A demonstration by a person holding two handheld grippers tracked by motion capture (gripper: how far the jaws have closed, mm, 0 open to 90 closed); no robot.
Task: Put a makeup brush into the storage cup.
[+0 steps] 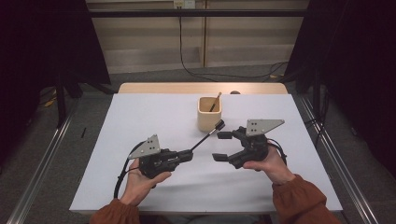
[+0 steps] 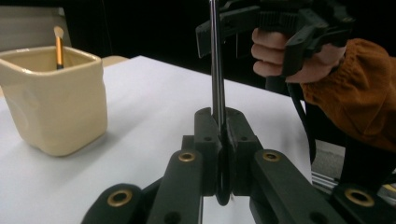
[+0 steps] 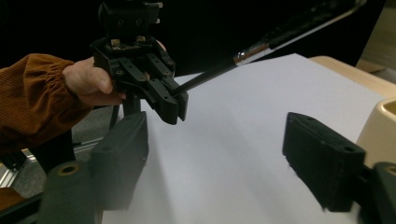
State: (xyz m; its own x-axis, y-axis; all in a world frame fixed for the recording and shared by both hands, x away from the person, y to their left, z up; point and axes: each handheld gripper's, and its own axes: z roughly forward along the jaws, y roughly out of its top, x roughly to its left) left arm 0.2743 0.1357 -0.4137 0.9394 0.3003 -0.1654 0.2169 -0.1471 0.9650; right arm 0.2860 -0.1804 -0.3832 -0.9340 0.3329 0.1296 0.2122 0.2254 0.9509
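A black makeup brush (image 1: 204, 138) with a silver ferrule is clamped by its handle in my left gripper (image 1: 190, 153), which is shut on it. The brush points up and right, and its dark head hangs just beside the cream cup (image 1: 208, 116). In the left gripper view the handle (image 2: 215, 70) rises straight from the closed jaws (image 2: 220, 116). My right gripper (image 1: 222, 146) stands open just right of the brush, with nothing between its jaws. In the right gripper view the brush (image 3: 243, 56) slants across above the open gripper (image 3: 222, 158).
Inside the cup stands a second brush (image 1: 215, 101) with an orange handle (image 2: 59, 46). The white table (image 1: 140, 116) ends in a wooden strip (image 1: 140, 88) at the back. Metal rails (image 1: 46, 154) run along both sides of the table.
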